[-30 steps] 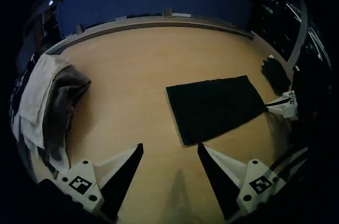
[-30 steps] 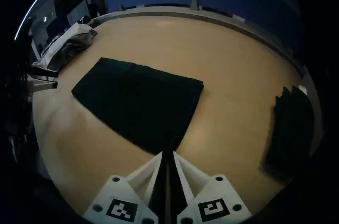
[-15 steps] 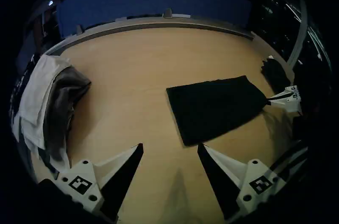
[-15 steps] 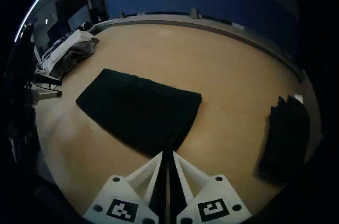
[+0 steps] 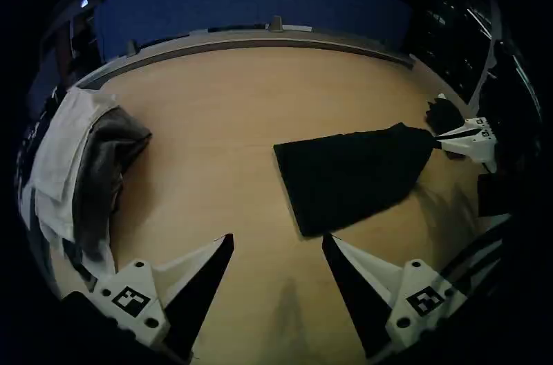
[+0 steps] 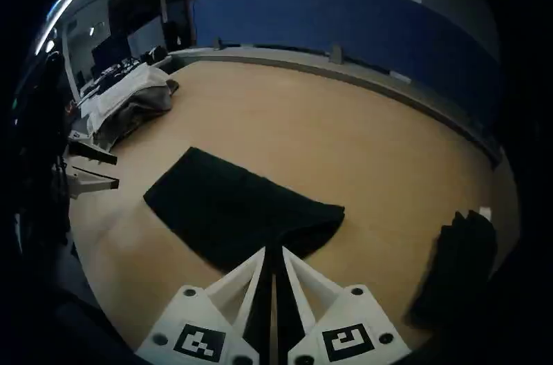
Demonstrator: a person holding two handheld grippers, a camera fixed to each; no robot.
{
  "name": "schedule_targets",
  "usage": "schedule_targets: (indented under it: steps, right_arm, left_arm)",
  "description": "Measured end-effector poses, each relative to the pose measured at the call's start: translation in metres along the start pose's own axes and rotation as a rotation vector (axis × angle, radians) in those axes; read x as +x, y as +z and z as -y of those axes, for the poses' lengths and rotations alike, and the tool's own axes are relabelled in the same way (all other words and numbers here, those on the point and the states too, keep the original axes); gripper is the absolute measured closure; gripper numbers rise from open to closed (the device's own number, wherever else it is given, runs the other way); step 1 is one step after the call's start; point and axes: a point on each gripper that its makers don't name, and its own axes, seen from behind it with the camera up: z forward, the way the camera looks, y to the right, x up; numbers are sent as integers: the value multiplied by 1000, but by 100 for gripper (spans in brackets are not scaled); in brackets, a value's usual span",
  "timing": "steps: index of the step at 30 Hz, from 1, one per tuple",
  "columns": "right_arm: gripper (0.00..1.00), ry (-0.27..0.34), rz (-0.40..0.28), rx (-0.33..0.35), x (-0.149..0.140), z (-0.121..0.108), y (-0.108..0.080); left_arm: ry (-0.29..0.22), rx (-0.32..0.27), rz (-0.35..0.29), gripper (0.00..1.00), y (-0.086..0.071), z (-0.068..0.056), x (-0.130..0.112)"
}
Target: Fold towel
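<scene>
A folded black towel (image 5: 349, 175) lies on the wooden table (image 5: 228, 116); it also appears as the black towel (image 6: 235, 209) in the right gripper view. My right gripper (image 6: 274, 254) is shut on the towel's near corner and holds that edge raised off the table. From the left gripper view, the right gripper (image 5: 439, 138) pinches the towel's far right corner, which is lifted. My left gripper (image 5: 276, 244) stands open just short of the towel's near corner, nothing between its fingers. The left gripper (image 6: 104, 170) shows at the left edge of the right gripper view.
A heap of white and grey towels (image 5: 76, 164) sits at the table's left; the same heap (image 6: 128, 99) lies far left in the right gripper view. A stack of dark folded cloth (image 6: 456, 261) lies to the right. A blue partition (image 5: 249, 2) runs behind the table.
The right gripper has risen with the towel's corner, lifting that edge off the table and pulling it back. The left gripper has stayed in place, open.
</scene>
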Motion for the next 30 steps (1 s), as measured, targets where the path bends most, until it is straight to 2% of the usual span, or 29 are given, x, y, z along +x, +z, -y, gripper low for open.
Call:
schedule_targets:
  steps: [9,17,30]
  right_arm:
    - [98,-48,-42,39,41,26,15]
    - [98,-107,-64,84,70,58,28]
    - [98,-154,-64,142,87,98,48]
  left_arm:
    - [-18,1,-11,5,-5,4,-2]
    - [-26,5,-21,5,-12,12,-3]
    - [-51,9,-32,5,-19,20,-9]
